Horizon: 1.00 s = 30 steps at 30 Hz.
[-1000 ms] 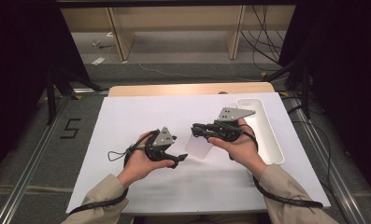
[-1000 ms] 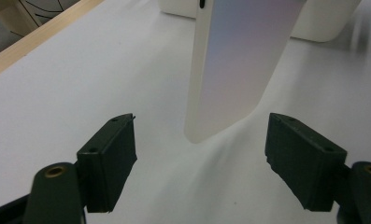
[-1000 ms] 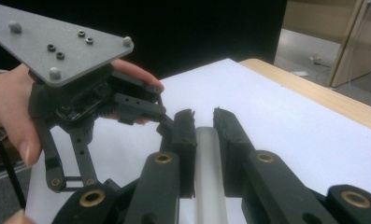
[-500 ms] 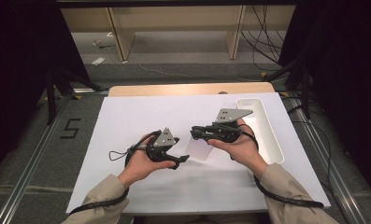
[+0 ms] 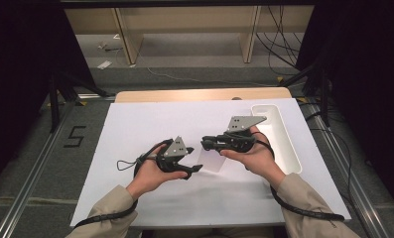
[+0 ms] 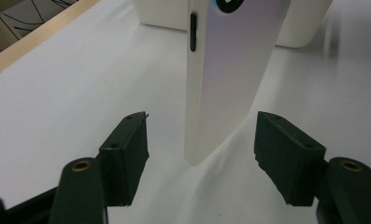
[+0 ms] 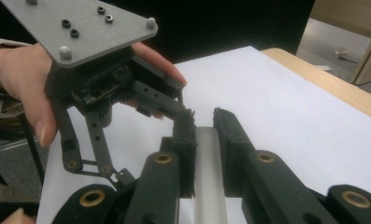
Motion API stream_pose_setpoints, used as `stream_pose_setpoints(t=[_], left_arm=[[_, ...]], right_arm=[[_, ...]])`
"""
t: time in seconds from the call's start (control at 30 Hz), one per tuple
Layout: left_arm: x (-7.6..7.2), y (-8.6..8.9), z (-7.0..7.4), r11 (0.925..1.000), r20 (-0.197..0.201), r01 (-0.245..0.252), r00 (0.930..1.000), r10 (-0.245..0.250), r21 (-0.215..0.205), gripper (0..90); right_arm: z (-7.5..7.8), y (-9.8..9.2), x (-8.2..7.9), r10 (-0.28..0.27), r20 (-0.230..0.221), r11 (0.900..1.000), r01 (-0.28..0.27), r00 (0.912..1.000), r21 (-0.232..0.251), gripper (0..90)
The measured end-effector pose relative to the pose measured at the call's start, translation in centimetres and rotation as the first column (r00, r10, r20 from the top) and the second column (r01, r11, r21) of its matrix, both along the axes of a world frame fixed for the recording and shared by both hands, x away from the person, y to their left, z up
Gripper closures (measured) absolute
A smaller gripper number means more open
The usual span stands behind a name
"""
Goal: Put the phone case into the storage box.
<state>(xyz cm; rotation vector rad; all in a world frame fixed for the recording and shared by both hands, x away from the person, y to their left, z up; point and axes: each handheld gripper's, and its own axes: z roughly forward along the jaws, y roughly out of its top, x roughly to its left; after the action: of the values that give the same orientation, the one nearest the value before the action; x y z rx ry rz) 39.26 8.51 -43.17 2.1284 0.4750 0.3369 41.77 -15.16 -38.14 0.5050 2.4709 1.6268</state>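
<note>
Right gripper (image 5: 204, 144) shifted slightly; white table (image 5: 135, 124), grey floor (image 5: 45, 163)

White tray (image 5: 284, 144) blocks right table edge; bare tabletop (image 5: 150, 119) beyond both hands free.

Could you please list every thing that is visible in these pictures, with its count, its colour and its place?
phone: one, white with a dark side button, held on edge above the table between the two grippers.
tray: one, white, long, at the right side of the table.
table: one, white top with a wooden far edge.
shelving: one, pale wood, on the floor behind the table.
right gripper: one, black, jaws shut on the phone's edge.
left gripper: one, black, jaws have just been closing, the phone's end between them, not yet touched.
hands: two, in beige sleeves, at the near edge.
</note>
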Motion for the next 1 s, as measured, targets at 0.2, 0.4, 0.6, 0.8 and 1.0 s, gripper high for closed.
stream_pose_setpoints(t=[0.2,0.4,0.6,0.8,1.0], left_arm=[[0.0,-0.2,-0.1,0.9997,-0.001,0.021,0.9998,-0.021,-0.009,37.8],[0.2,-0.6,-0.5,0.9983,-0.007,0.054,0.9985,-0.055,-0.022,40.6],[0.3,-0.9,-0.8,0.9962,-0.014,0.086,0.9962,-0.086,-0.017,46.4],[0.4,-0.9,-1.2,0.9923,-0.031,0.116,0.9926,-0.117,-0.045,54.0],[0.5,-0.8,-1.2,0.9916,-0.026,0.122,0.992,-0.124,-0.043,60.6]], right_arm=[[-0.1,0.1,0.0,0.011,-0.001,1.0,-0.011,0.9999,-0.01,80.1],[0.0,0.4,-0.2,0.025,-0.001,1.0,-0.025,0.9997,-0.014,80.1],[0.0,0.6,-0.3,0.038,0.001,0.999,-0.038,0.9993,-0.017,80.1],[0.0,0.7,-0.4,0.048,-0.006,0.999,-0.048,0.9989,-0.019,80.2],[-0.1,0.9,-0.5,0.06,-0.004,0.998,-0.06,0.9982,-0.024,80.2]])
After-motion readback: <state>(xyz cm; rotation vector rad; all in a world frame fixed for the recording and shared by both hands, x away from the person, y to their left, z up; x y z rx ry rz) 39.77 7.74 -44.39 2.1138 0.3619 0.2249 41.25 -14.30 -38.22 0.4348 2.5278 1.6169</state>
